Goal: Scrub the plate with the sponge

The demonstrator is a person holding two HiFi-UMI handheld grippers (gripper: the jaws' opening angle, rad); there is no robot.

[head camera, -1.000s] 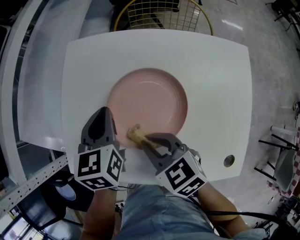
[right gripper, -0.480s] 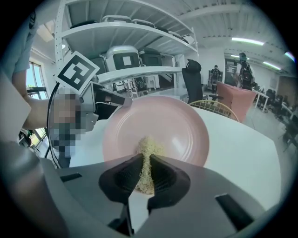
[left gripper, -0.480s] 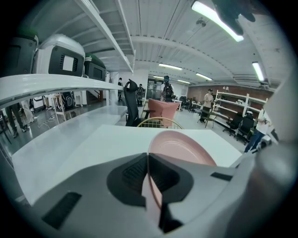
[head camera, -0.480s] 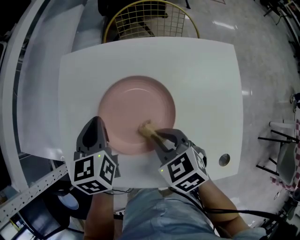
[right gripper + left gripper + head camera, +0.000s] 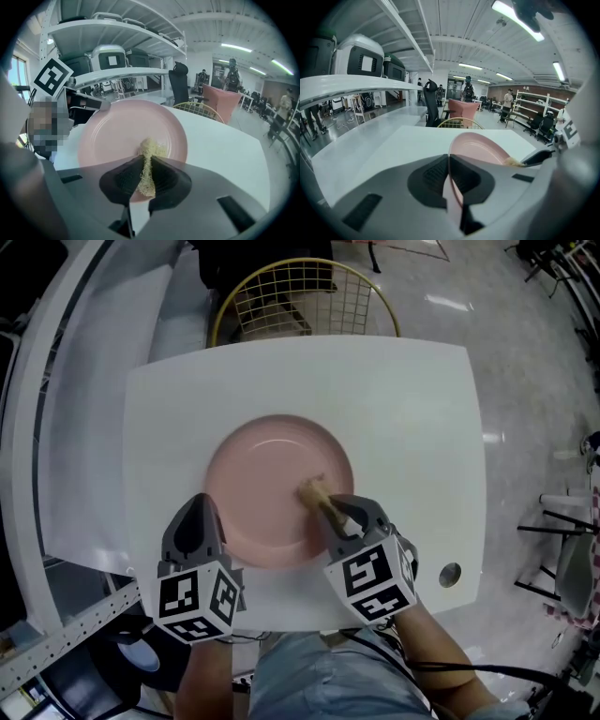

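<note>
Scrubbing under way. Left gripper [image 5: 195,512], lower left, jaws shut on the plate [image 5: 267,470] rim, bench [image 5: 412,409] centre. Right gripper [image 5: 336,512] jaws pinch the sponge [image 5: 314,491] against the plate's right half. Next: firm sweeps leftward.

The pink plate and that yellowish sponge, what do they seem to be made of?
Plate: likely plastic or melamine, maybe glazed ceramic; even pink, smooth, soft sheen, thin rim. Sponge: looks like coarse loofah-like plant fibre; pale yellow, stringy, frayed edges.
</note>
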